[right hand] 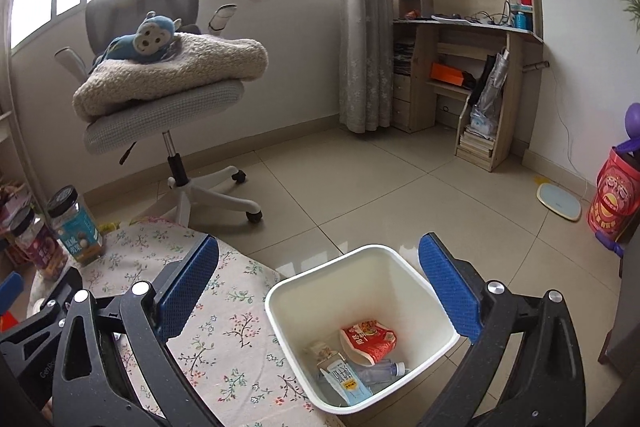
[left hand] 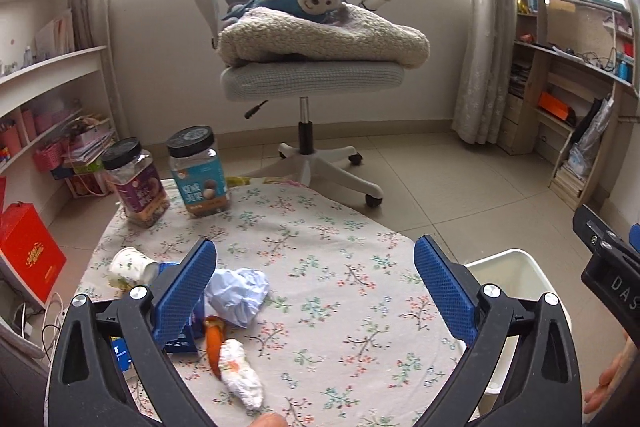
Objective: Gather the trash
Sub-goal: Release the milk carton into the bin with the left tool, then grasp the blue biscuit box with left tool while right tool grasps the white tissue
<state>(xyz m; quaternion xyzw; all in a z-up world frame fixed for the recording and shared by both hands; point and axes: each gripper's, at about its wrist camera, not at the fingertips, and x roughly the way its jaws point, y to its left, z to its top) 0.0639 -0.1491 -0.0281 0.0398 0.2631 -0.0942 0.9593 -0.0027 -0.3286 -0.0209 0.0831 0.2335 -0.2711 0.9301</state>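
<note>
My left gripper point(left hand: 316, 269) is open and empty above the floral-cloth table point(left hand: 320, 227). Trash lies by its left finger: a crumpled pale-blue paper point(left hand: 238, 295), a tipped paper cup point(left hand: 128, 267), a blue carton point(left hand: 180, 339), an orange wrapper point(left hand: 214, 343) and a white wad point(left hand: 242, 373). My right gripper point(right hand: 318, 267) is open and empty above the white bin point(right hand: 400, 267), which stands on the floor beside the table's right edge. Inside the bin lie a red packet point(right hand: 370, 341), a plastic bottle point(right hand: 384, 371) and a blue-white carton point(right hand: 346, 381).
Two black-lidded snack jars point(left hand: 136, 183) point(left hand: 198, 171) stand at the table's far left. An office chair point(left hand: 304, 75) with a blanket and plush monkey stands behind the table. Shelves line the left wall; a desk point(right hand: 472, 67) stands far right. A red box point(left hand: 28, 255) sits on the floor at left.
</note>
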